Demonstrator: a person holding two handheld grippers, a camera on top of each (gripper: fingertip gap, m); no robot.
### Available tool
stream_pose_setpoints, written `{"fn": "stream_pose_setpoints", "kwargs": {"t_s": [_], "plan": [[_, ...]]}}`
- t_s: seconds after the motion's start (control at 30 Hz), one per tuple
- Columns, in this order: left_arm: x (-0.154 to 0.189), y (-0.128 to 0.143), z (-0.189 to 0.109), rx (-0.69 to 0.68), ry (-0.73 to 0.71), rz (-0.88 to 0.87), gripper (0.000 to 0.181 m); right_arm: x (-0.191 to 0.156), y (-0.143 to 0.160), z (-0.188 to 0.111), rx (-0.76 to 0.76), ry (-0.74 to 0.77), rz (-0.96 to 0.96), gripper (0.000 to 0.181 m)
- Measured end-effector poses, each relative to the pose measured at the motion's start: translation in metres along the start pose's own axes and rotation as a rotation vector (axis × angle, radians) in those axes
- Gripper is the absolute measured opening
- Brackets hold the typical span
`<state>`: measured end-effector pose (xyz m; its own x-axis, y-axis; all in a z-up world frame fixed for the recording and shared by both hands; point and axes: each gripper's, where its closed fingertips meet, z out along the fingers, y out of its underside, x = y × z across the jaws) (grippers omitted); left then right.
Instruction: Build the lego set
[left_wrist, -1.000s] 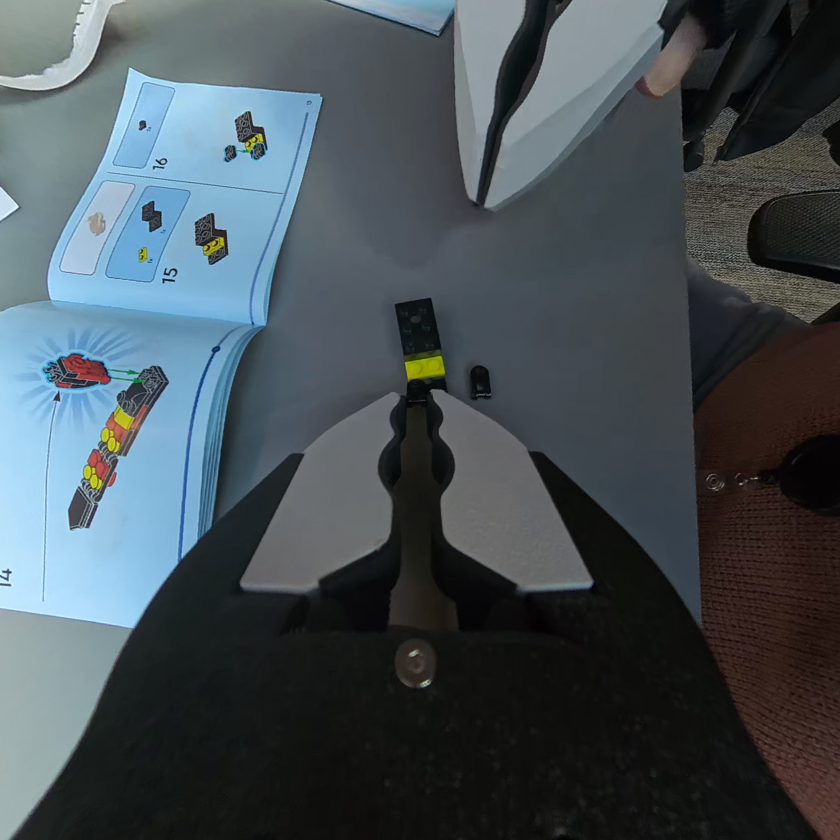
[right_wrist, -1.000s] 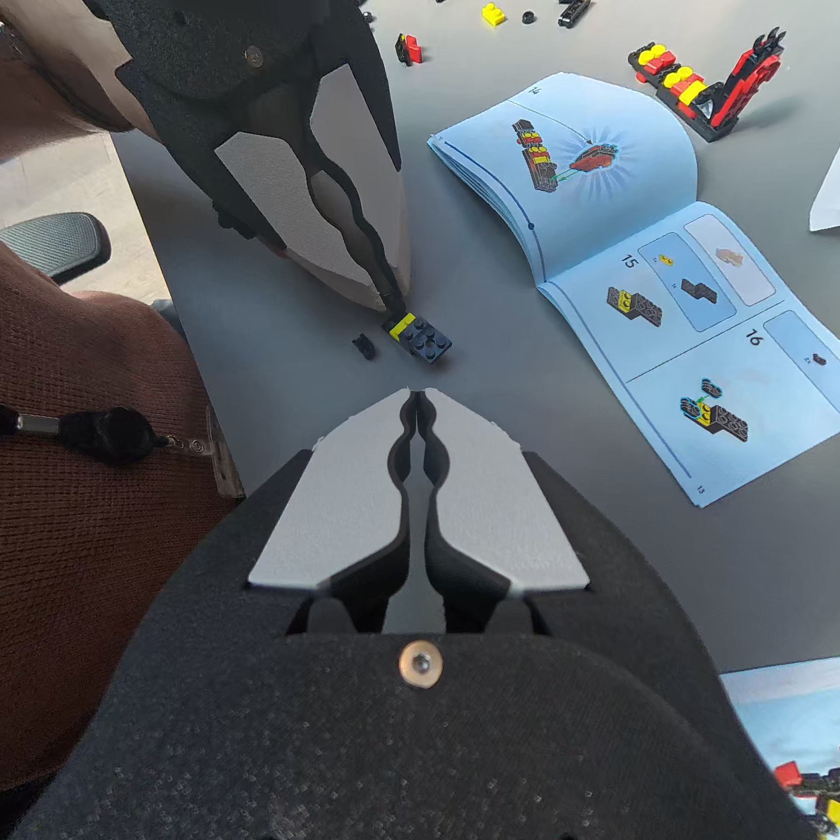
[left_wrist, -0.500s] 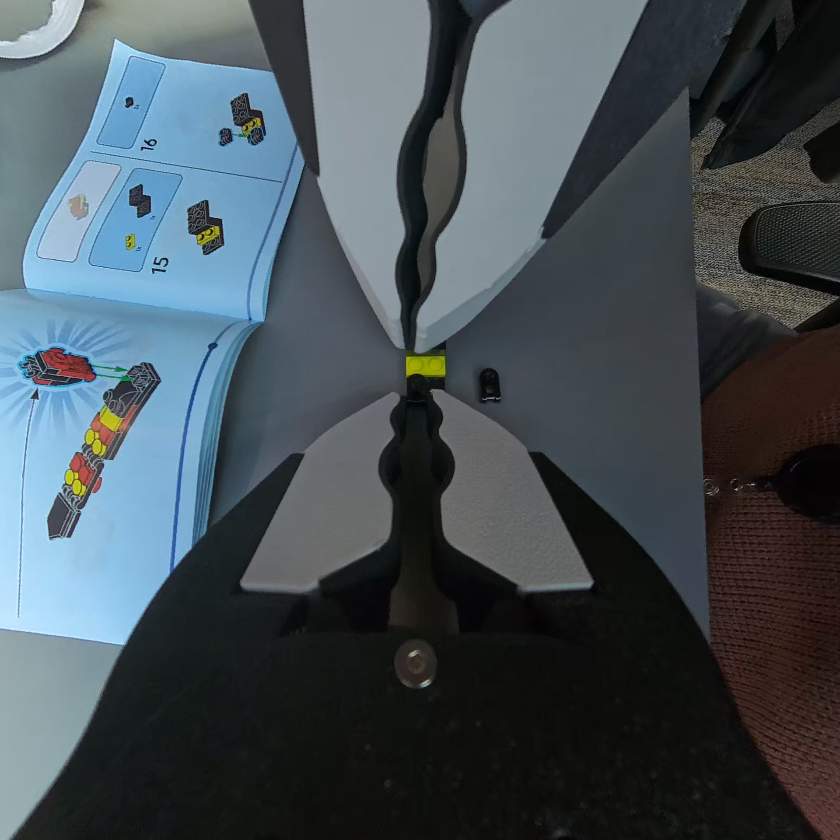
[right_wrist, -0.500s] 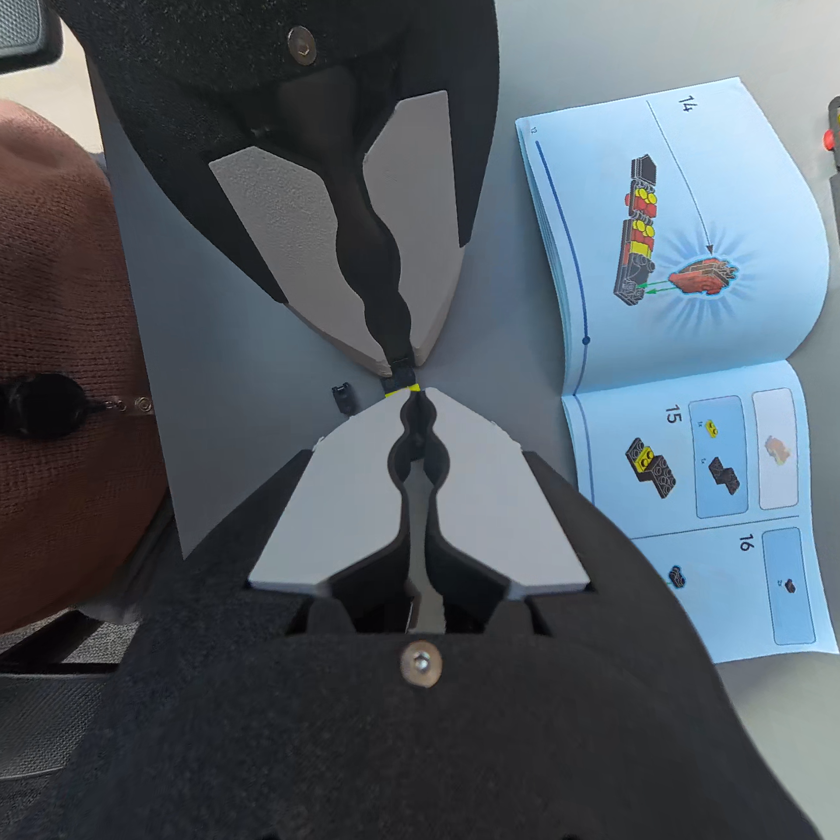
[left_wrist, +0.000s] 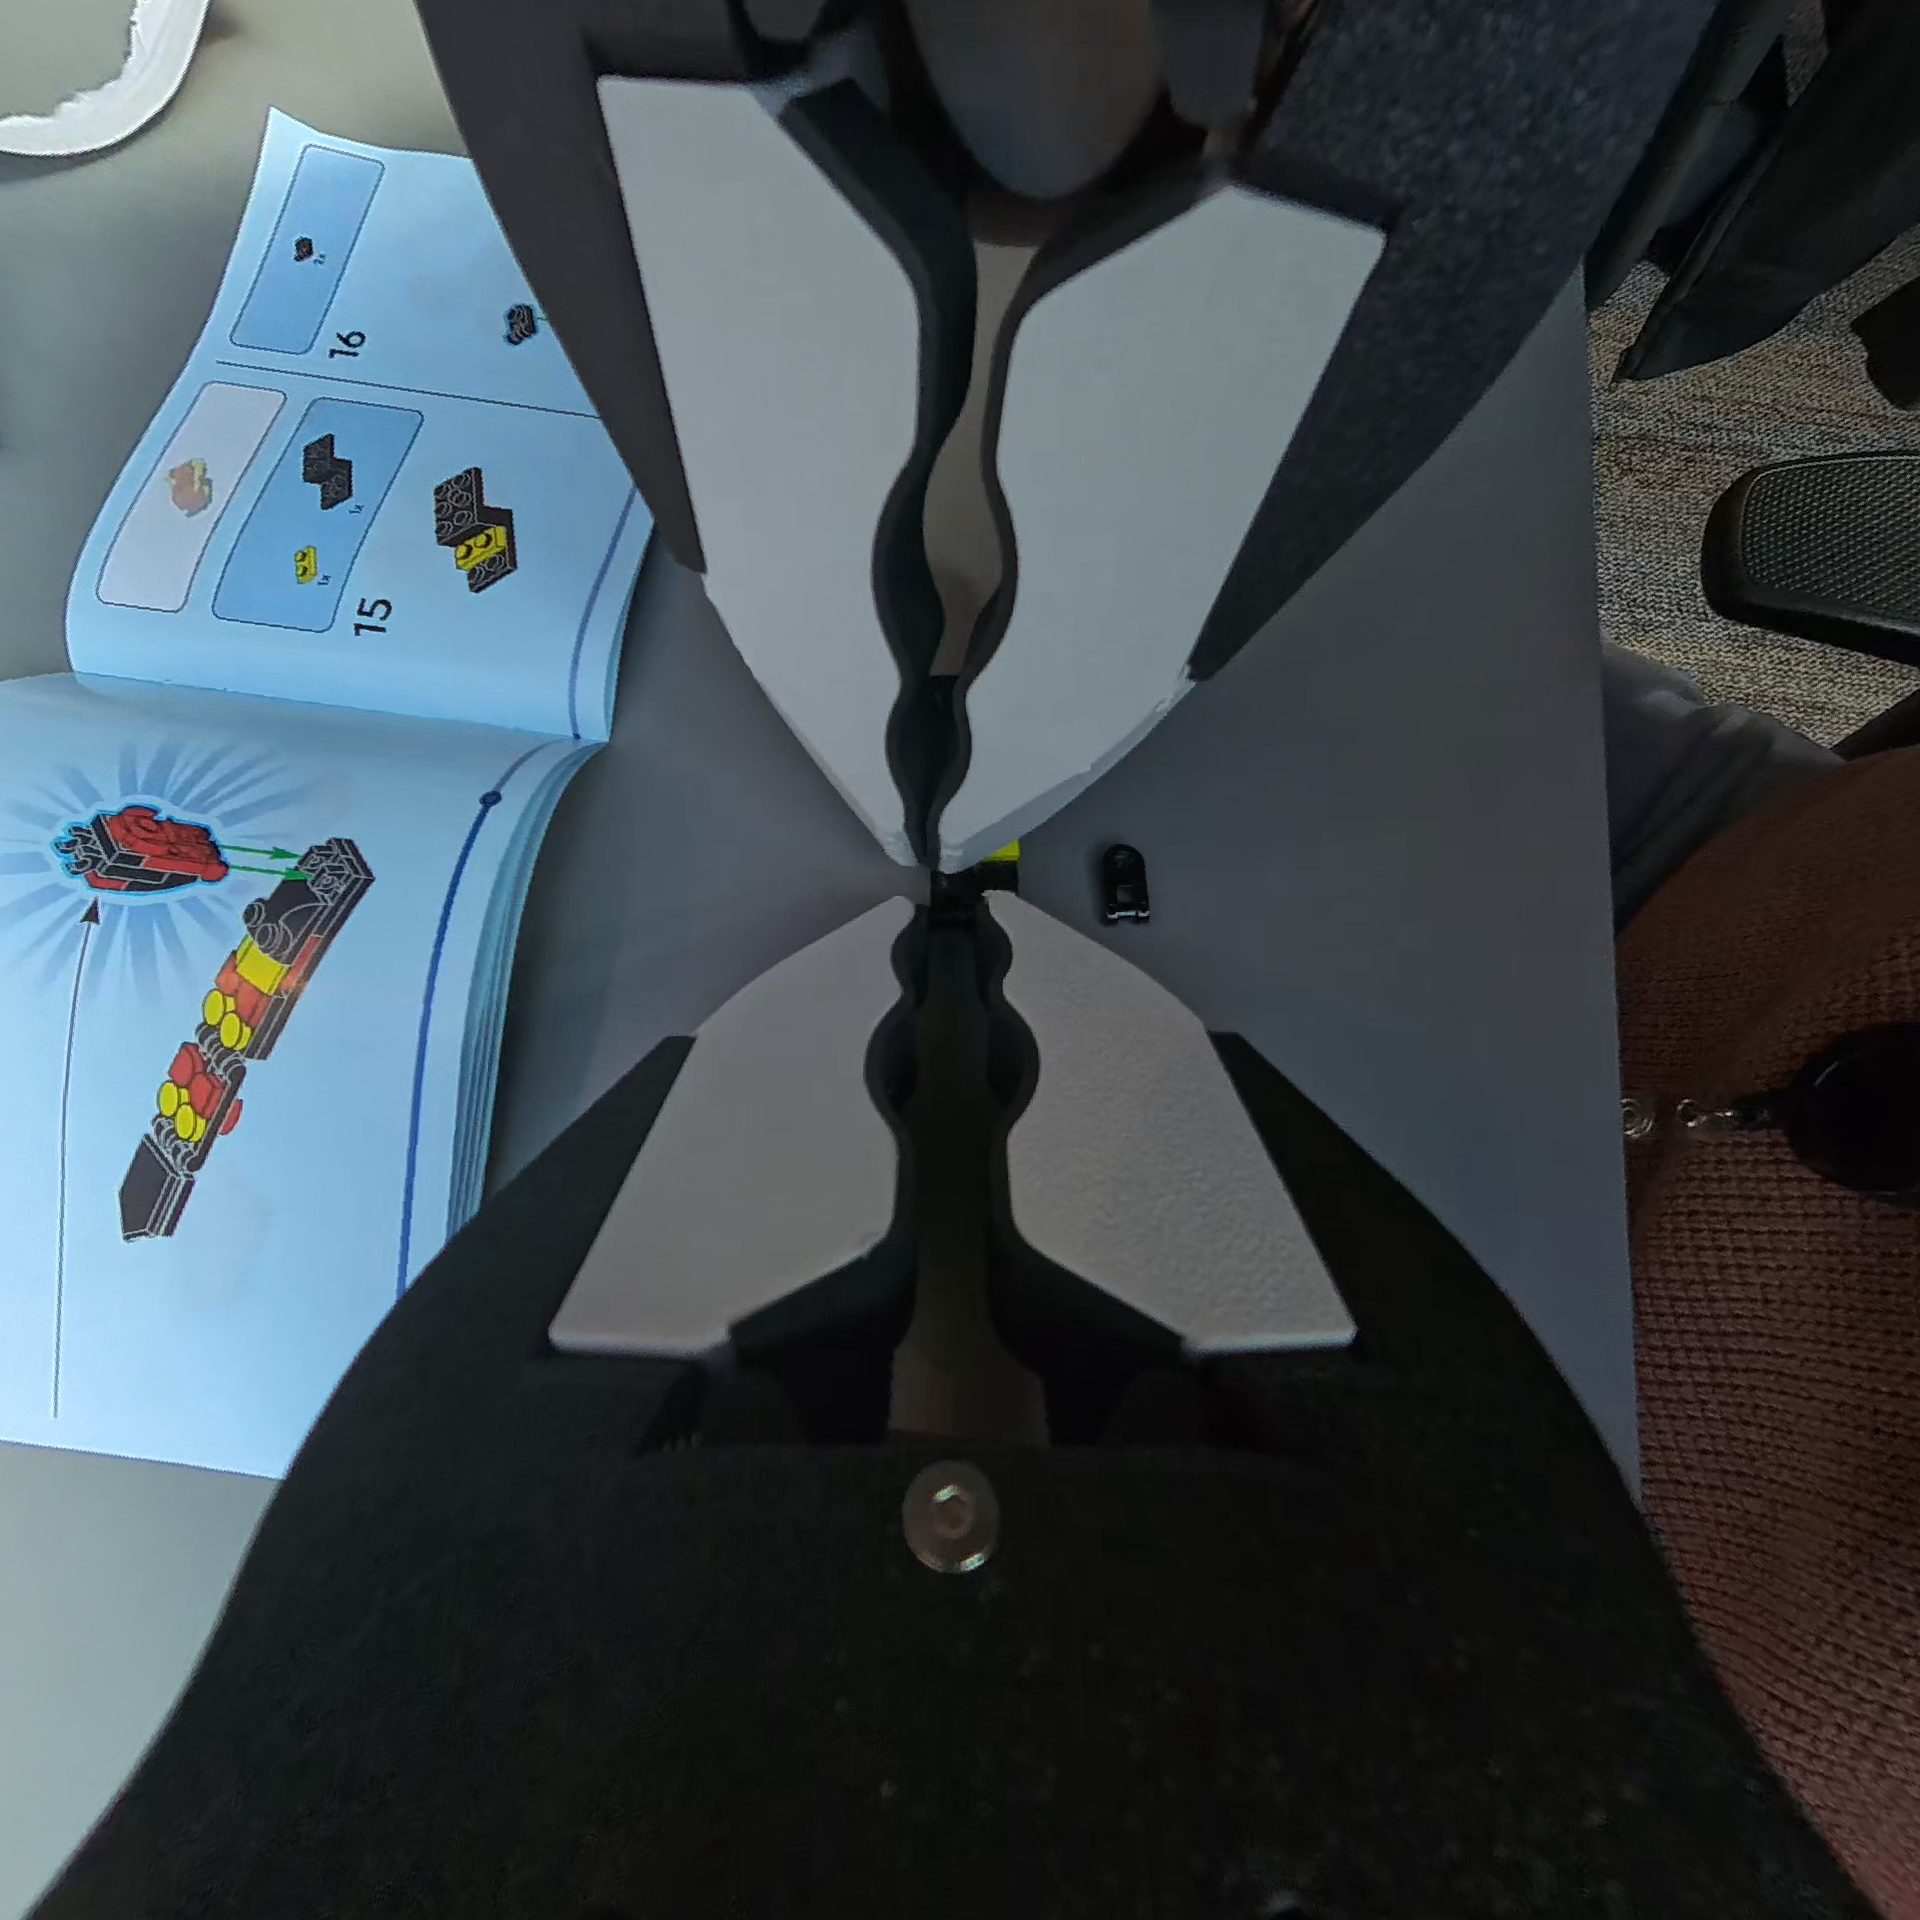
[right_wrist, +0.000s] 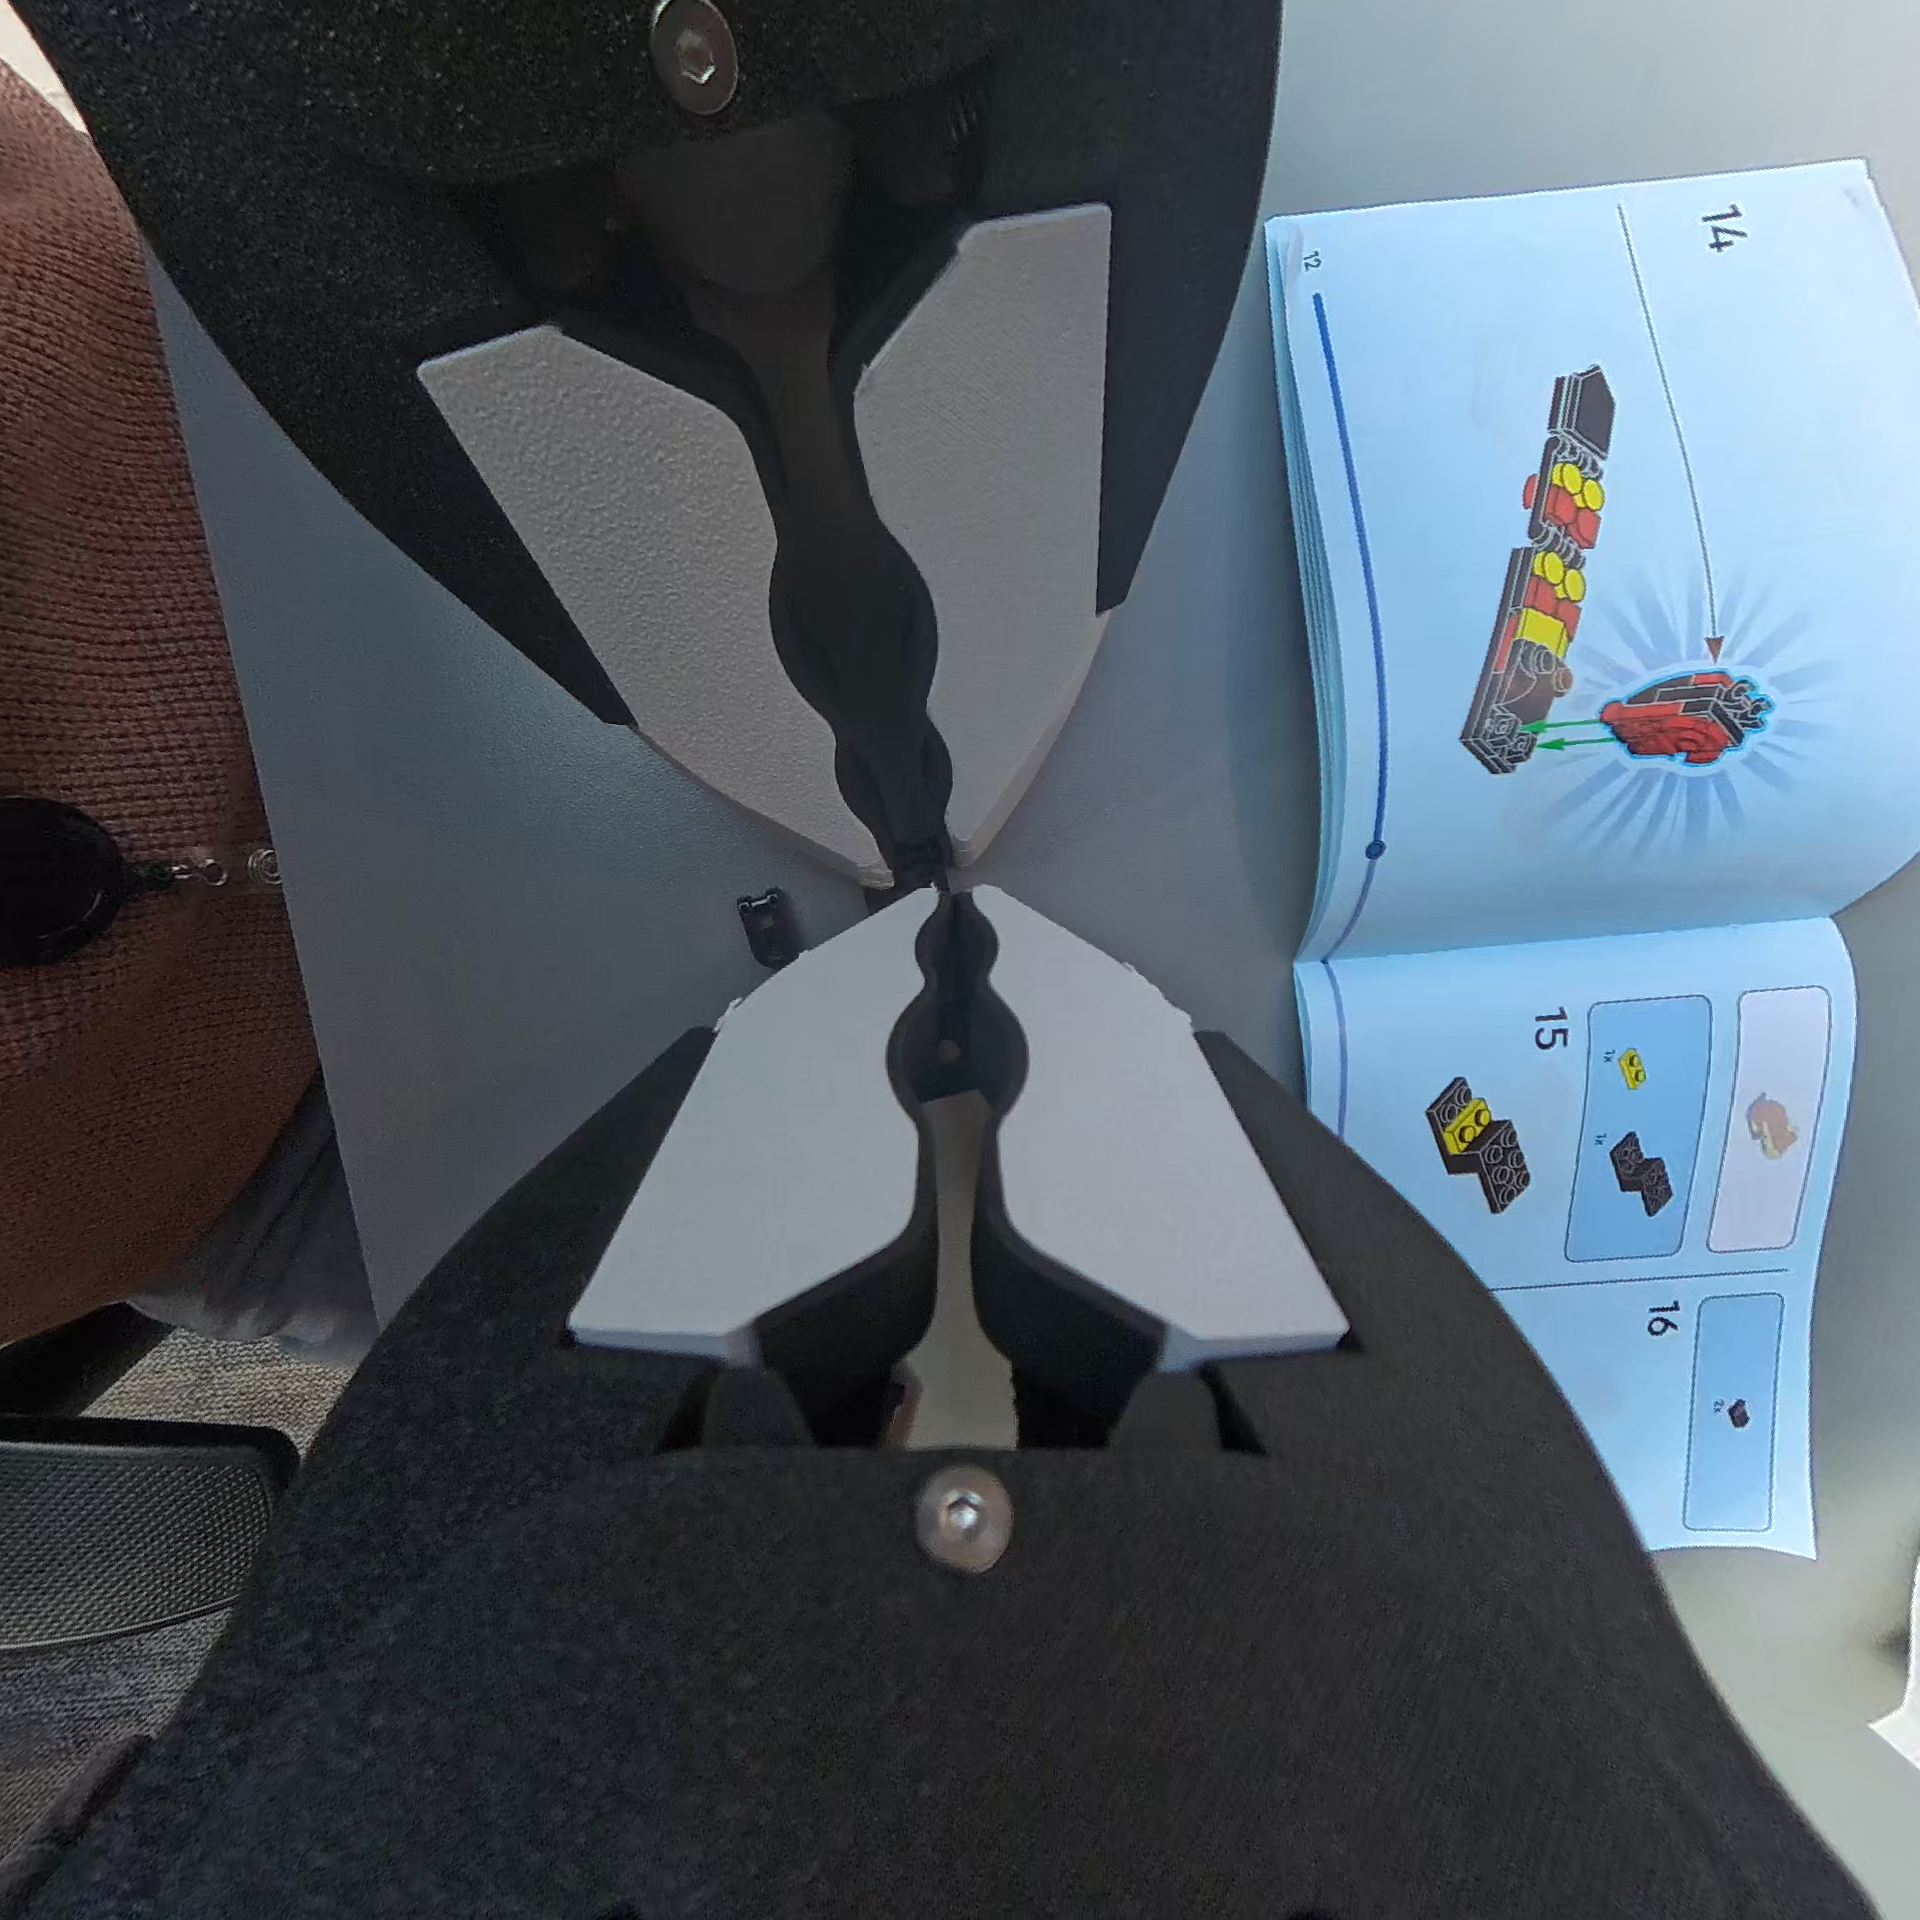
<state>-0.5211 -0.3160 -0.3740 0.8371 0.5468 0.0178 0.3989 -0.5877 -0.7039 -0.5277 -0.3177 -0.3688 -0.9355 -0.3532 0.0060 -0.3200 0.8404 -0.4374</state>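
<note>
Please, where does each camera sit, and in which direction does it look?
Left wrist view: sits on the left claw, looks along its fingers down at the grey table; the right claw faces it tip to tip; a brown sleeve shows.
Right wrist view: sits on the right claw, looking the opposite way at the left claw.
Both views share the small black piece, the open booklet and the table.

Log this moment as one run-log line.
left gripper: shut on black-yellow piece | right gripper: shut, tip meeting it | small black part: loose beside | booklet: open
</note>
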Motion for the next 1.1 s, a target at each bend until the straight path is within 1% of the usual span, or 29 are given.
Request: {"fn": "stream_pose_setpoints", "kwargs": {"t_s": [0.03, 0.13, 0.2, 0.27, 0.93, 1.1], "plan": [[0.0001, 0.0, 0.0, 0.0, 0.0, 0.001, 0.008, -0.0012, 0.0, 0.0, 0.0, -0.008, -0.001, 0.0], [-0.0004, -0.0002, 0.0003, 0.002, -0.006, 0.003, 0.008, 0.0025, -0.0034, -0.0024, 0.026, 0.028, -0.003, 0.0], [-0.0006, -0.0003, 0.0003, 0.002, -0.008, 0.003, 0.008, 0.0021, -0.0053, -0.0038, 0.039, 0.019, 0.005, 0.0], [-0.001, -0.0004, 0.0005, 0.003, -0.011, 0.006, 0.008, 0.0022, -0.0019, 0.0002, 0.018, 0.015, 0.002, 0.0], [-0.0006, -0.0011, -0.0007, 0.023, -0.01, 0.011, 0.008, 0.0, -0.0024, 0.002, -0.002, 0.008, 0.026, 0.0], [0.0001, -0.0016, -0.0018, 0.04, -0.008, 0.006, 0.011, 0.0001, -0.002, 0.0021, -0.02, 0.014, 0.022, 0.0]]}}
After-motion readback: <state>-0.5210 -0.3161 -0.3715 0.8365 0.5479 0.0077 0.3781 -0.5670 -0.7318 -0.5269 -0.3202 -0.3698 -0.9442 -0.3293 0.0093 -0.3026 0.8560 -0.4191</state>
